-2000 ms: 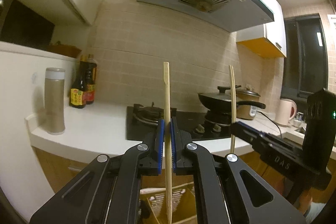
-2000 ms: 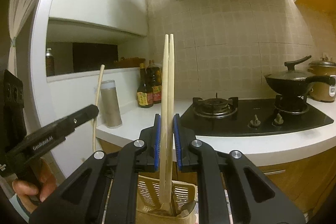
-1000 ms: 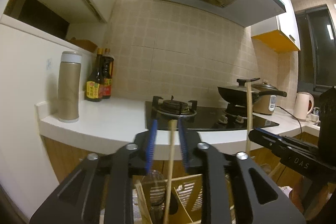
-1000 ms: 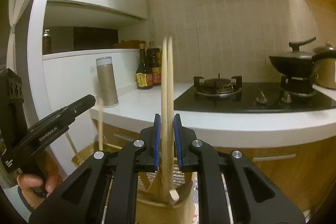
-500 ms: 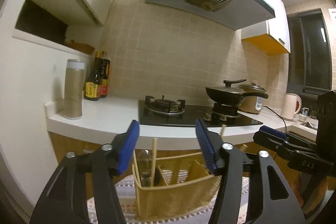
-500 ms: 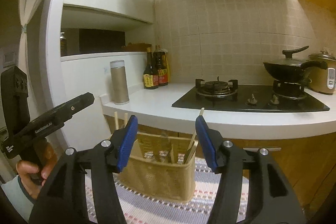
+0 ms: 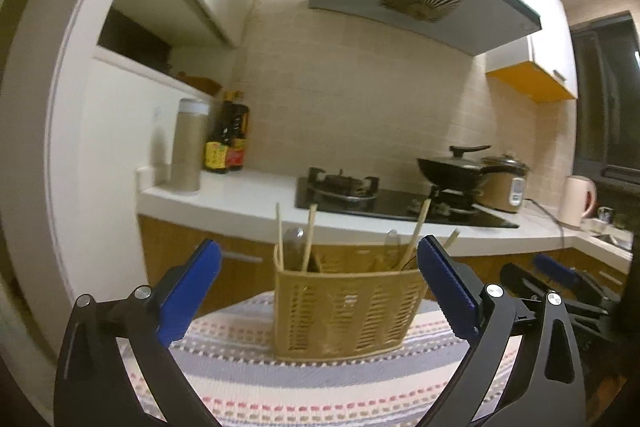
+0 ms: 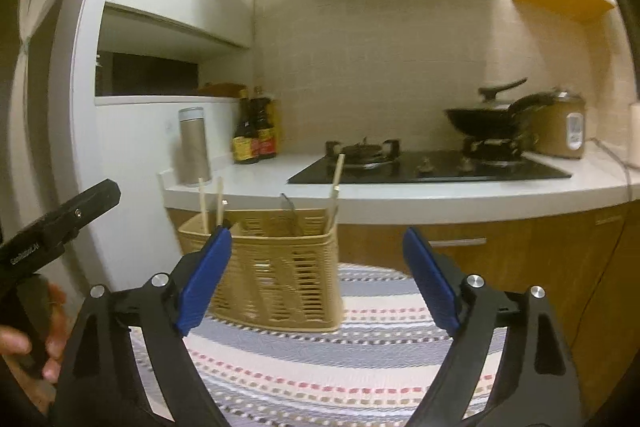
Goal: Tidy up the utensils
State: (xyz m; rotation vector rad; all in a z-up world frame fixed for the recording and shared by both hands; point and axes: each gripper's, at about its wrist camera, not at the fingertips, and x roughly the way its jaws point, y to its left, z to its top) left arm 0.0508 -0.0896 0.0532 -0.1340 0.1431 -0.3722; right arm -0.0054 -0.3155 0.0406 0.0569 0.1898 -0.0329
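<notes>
Woven utensil basket on a striped cloth, both grippers empty

The tan slatted basket (image 7: 346, 311) stands on the striped woven cloth (image 7: 320, 383), thin wooden chopsticks (image 7: 308, 237) leaning upright inside. The left gripper (image 7: 318, 291) and right gripper (image 8: 316, 281) hover before it, blue-padded jaws spread wide, touching nothing.

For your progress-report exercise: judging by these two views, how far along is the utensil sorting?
Done: chopsticks and spoons stand in the basket on the striped cloth. In hand: nothing; the left tongs and right tongs are both open and empty, back from the basket. Left: no loose utensils show in either view, so the job looks finished or nearly so.
</notes>
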